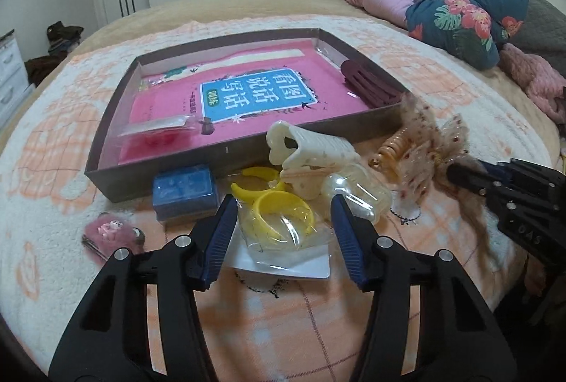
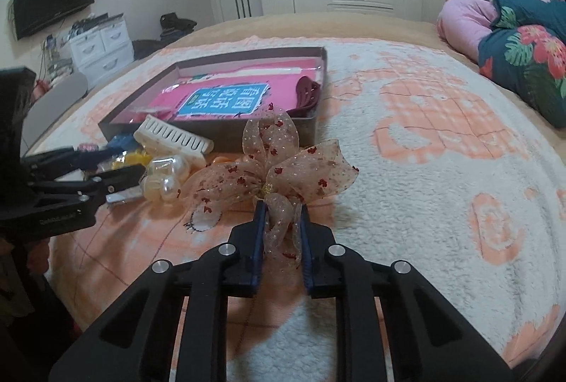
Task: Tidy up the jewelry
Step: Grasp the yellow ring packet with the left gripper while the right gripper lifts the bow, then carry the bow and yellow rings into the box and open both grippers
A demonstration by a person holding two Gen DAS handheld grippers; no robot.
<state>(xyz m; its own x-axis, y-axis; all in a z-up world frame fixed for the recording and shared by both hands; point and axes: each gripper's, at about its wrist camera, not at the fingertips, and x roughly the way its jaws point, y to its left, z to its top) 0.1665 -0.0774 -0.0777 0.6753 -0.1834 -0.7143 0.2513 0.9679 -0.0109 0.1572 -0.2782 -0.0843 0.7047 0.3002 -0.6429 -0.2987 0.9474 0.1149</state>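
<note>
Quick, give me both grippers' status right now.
Left gripper: open, empty, fingers either side of the bagged yellow rings.
Right gripper: closed on the sheer ribbon bow.

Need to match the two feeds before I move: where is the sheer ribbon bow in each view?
Left wrist: the ribbon bow lies at right, beside the box's near right corner.
Right wrist: the ribbon bow is at centre, its tail pinched in the right gripper.
Shared landmark: the cream claw clip.
</note>
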